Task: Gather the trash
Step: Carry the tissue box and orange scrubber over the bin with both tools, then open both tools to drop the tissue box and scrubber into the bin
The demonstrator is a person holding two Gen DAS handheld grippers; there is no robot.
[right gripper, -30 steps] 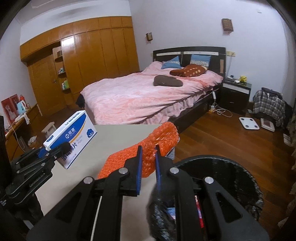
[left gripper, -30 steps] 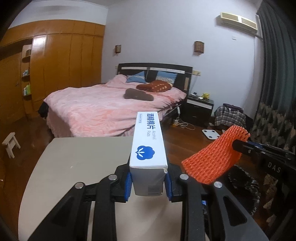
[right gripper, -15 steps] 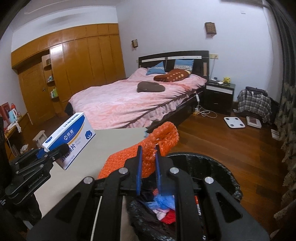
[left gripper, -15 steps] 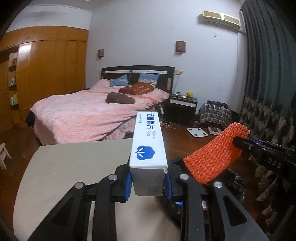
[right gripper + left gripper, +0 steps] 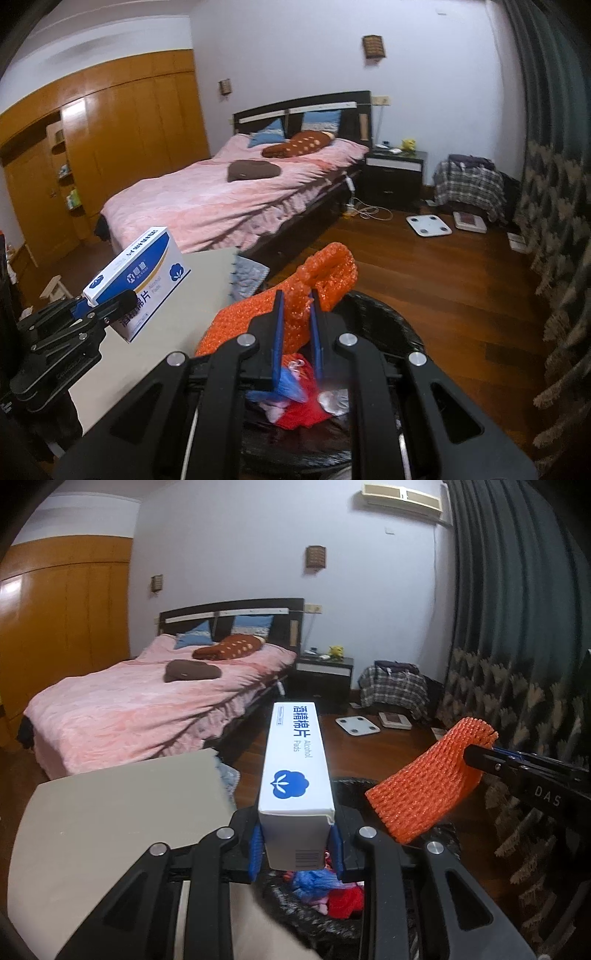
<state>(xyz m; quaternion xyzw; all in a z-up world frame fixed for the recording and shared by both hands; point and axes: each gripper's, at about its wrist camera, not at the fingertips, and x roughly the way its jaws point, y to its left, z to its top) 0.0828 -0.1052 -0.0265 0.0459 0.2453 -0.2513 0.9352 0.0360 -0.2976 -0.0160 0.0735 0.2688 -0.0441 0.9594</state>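
A white-and-blue alcohol pads box (image 5: 295, 775) and an orange foam net sleeve (image 5: 428, 779), both held in the air, hang over a black-lined trash bin (image 5: 391, 328) holding crumpled wrappers.

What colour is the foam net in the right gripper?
Bright orange foam net, clearest in the left wrist view.

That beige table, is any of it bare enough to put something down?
Yes. The table top is bare from its near edge to the far edge facing the bed. It is crowded on its right, where the bin holds wrappers and the box and orange net hang.
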